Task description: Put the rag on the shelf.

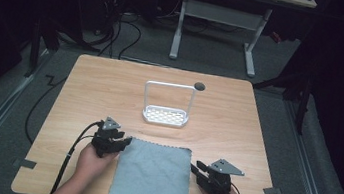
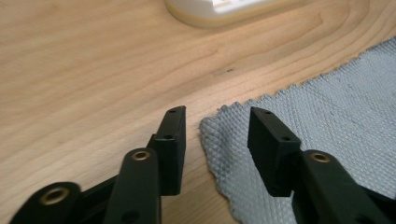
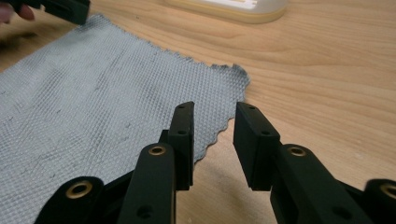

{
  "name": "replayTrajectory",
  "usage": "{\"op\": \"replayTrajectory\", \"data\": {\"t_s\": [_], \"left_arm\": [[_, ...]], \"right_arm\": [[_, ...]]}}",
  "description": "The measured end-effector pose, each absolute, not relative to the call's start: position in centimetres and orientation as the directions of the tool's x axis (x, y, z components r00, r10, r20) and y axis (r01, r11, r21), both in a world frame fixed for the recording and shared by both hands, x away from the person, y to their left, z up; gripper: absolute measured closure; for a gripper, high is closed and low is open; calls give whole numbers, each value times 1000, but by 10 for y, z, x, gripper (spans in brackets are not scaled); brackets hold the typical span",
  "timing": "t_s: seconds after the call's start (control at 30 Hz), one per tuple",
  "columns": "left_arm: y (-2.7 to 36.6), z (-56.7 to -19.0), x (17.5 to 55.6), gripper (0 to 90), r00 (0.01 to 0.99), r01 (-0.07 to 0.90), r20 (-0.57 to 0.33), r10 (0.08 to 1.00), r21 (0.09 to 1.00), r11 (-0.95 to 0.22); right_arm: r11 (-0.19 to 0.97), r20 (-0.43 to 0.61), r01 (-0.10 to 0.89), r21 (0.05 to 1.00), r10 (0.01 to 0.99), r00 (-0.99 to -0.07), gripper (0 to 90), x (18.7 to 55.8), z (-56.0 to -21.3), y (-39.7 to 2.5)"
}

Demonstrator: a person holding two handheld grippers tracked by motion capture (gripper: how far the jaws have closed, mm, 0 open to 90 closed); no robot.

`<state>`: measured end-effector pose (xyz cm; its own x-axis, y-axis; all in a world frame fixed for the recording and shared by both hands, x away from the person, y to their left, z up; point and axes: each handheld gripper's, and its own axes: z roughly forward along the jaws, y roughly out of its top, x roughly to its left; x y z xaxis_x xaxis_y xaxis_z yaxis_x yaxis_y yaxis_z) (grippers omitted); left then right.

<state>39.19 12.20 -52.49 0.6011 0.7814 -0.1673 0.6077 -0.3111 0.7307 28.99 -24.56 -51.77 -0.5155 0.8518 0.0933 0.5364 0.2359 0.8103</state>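
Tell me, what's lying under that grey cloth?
The grey cloth lies flat on the wooden table, and bare wood shows all round it. It looks smooth, without bumps, but whatever it covers is hidden. Its near edge hangs over the table's front.

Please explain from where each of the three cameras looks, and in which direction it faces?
High view: sits above the person's side, looks forward and down on the table; forearms, hands, left tongs and right tongs show.
Left gripper view: rides the left tongs, looks along the open jaws at the grey cloth corner.
Right gripper view: rides the right tongs, looks along the open jaws at the cloth's edge.
Shared: all show the cloth and the white rack.
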Motion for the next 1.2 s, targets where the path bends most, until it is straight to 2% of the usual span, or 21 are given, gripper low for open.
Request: {"op": "replayTrajectory", "data": {"t_s": [0.07, 0.13, 0.23, 0.4, 0.43, 0.5, 0.6, 0.67, 0.7, 0.73, 0.77, 0.83, 0.87, 0.9, 0.93, 1.0, 1.2], "left_arm": [[117, -529, 393, 602, 611, 608, -157, 776, 721, -333], [114, -529, 390, 680, 613, 594, -123, 780, 723, -353], [113, -529, 389, 759, 625, 590, -121, 771, 721, -364], [112, -530, 389, 858, 640, 573, -114, 759, 729, -374], [112, -531, 389, 878, 647, 571, -115, 754, 728, -379], [113, -531, 389, 882, 651, 569, -120, 749, 730, -378], [115, -533, 386, 886, 657, 553, -115, 745, 745, -373], [115, -533, 385, 886, 659, 553, -116, 743, 745, -374], [116, -533, 385, 887, 662, 551, -117, 740, 745, -375], [116, -533, 384, 887, 668, 548, -116, 735, 745, -380], [116, -533, 383, 887, 670, 547, -117, 733, 746, -380], [116, -533, 382, 887, 674, 548, -124, 728, 745, -381], [116, -533, 380, 887, 678, 549, -131, 723, 744, -380], [116, -533, 380, 887, 678, 549, -131, 723, 744, -380], [116, -533, 379, 887, 681, 548, -135, 720, 746, -379], [117, -533, 376, 888, 683, 552, -150, 715, 748, -370], [122, -523, 370, 890, 684, 523, -169, 710, 792, -315]], "right_arm": [[229, 99, 540, 810, 854, -511, 691, 290, -517, -245], [243, 86, 530, 812, 849, -521, 693, 290, -516, -245], [258, 72, 528, 809, 848, -525, 670, 292, -517, -241], [284, 35, 524, 803, 855, -517, 545, 312, -518, -231], [270, 43, 547, 792, 870, -492, 535, 328, -519, -229], [268, 46, 555, 787, 873, -486, 535, 333, -521, -229], [310, 25, 602, 736, 876, -481, 565, 354, -531, -223], [321, 6, 594, 738, 876, -482, 569, 355, -531, -221], [328, -5, 591, 737, 877, -480, 602, 355, -531, -220], [340, -14, 581, 740, 871, -492, 675, 356, -531, -217], [340, -14, 581, 740, 871, -492, 675, 356, -531, -217], [349, -13, 575, 740, 862, -506, 753, 355, -531, -215], [359, -11, 571, 738, 853, -521, 837, 355, -531, -214], [359, -11, 571, 738, 853, -521, 837, 355, -531, -214], [360, -9, 572, 737, 852, -524, 875, 354, -531, -213], [372, -32, 557, 742, 850, -526, 889, 352, -530, -211], [329, -11, 519, 789, 852, -523, 889, 341, -524, -217]]}}
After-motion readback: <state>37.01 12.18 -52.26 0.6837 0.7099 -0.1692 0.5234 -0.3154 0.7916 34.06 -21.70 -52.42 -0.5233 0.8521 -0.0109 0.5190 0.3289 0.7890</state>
